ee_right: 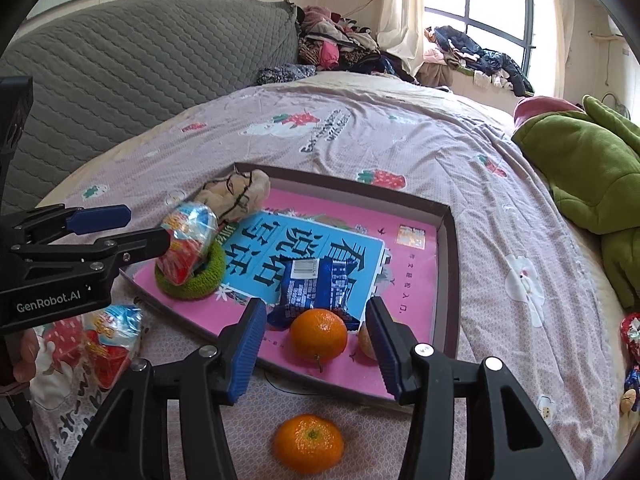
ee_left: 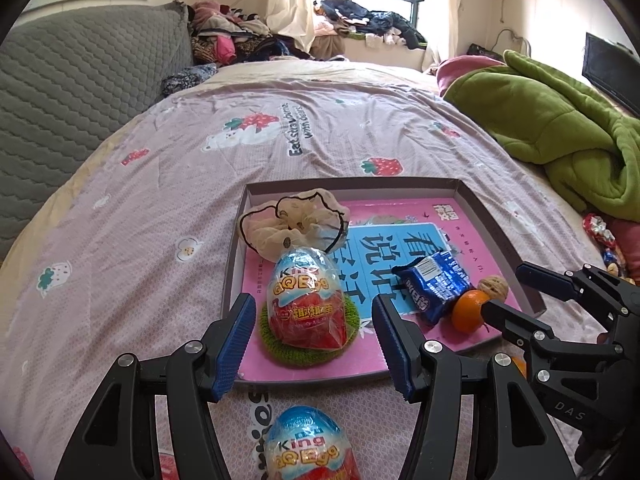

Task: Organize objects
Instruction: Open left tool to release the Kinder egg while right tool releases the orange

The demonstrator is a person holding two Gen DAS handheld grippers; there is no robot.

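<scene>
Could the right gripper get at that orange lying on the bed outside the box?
Probably yes. The right gripper is open and empty, and the orange lies on the bedsheet just below it, in front of the box rim, with nothing covering it.

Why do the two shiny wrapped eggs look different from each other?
The egg in the tray stands upright in a green knitted ring inside the tray; the egg on the bedsheet sits outside the tray with no ring. Both share the same blue-and-red wrapper.
</scene>
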